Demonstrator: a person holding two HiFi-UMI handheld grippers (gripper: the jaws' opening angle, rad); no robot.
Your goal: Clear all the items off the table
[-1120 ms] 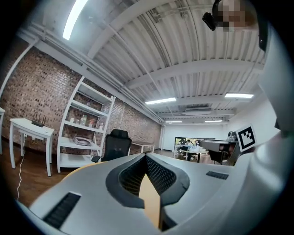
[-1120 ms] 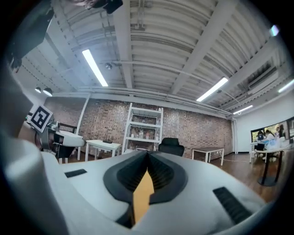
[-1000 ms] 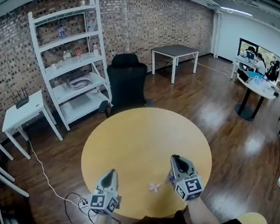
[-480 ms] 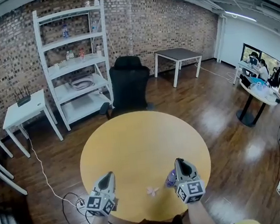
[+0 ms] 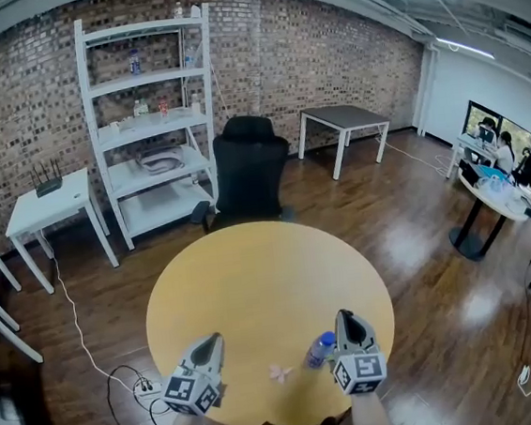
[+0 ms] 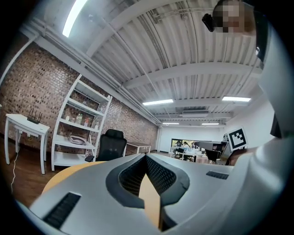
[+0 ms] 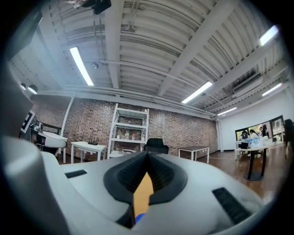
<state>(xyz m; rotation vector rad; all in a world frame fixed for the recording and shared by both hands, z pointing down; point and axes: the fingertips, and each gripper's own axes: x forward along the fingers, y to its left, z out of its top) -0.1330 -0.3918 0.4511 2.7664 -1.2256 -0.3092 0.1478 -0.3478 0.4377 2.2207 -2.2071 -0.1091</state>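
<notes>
1. Table (image 5: pixel 253 274) — our view has tipped up; two items sit near its front edge.
2. Left gripper (image 5: pixel 213 339) and right gripper (image 5: pixel 343 316) have drawn back, jaws closed on nothing.
3. Bottle (image 5: pixel 320 350) — now uncovered just beside the right gripper, not lifted.
4. Pink scrap (image 5: pixel 281 373) lies between the grippers, untouched.

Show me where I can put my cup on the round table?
The whole far half of the table, toward the black chair, is bare. The near edge is crowded: a bottle beside the right gripper, a small pink thing, and the left gripper.
</notes>
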